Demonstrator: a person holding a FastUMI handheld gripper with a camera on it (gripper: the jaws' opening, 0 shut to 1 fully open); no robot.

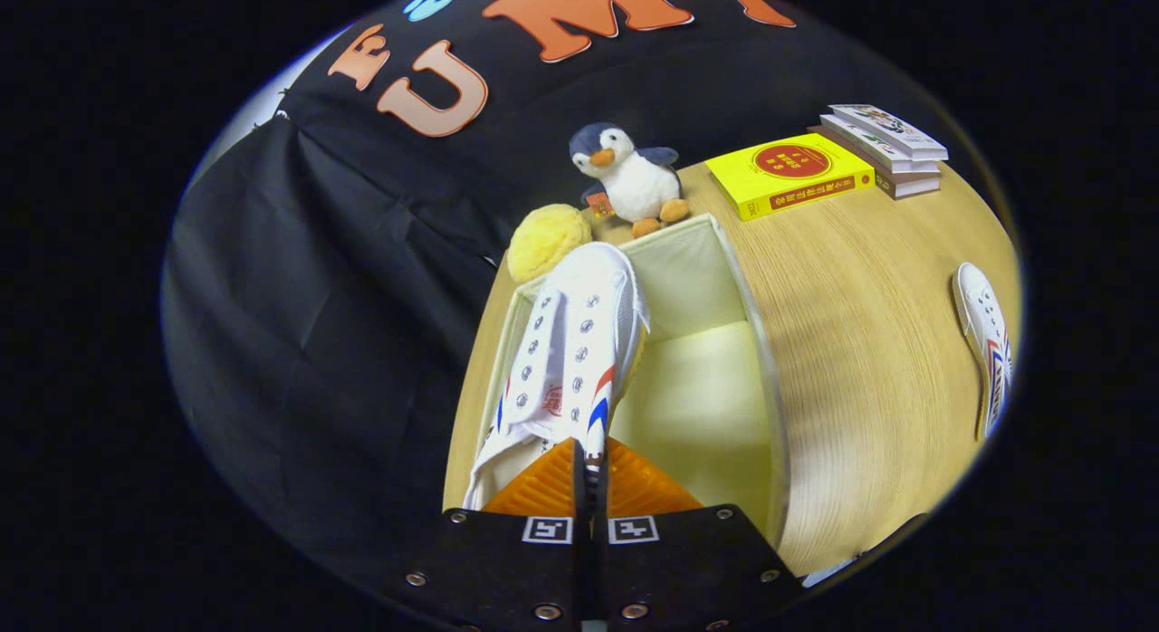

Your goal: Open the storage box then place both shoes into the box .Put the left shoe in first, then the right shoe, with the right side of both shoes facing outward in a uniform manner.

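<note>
My gripper (589, 464) is shut on the collar edge of a white canvas shoe (570, 342) with red and blue stripes. The shoe stretches away from the fingers, toe pointing forward. It hangs over the left part of the open storage box (765, 342), a cream fabric box with its top open and nothing lying on its visible floor. Whether the shoe touches the box floor or its left wall I cannot tell. The second white shoe (987, 347) lies on its side on the wooden table, well to the right of the box.
A plush penguin (629, 179) and a yellow fuzzy ball (543, 241) sit just beyond the box's far wall. A yellow book (786, 173) and a short stack of books (883, 148) lie at the table's far right. The wooden table (869, 342) ends just left of the box.
</note>
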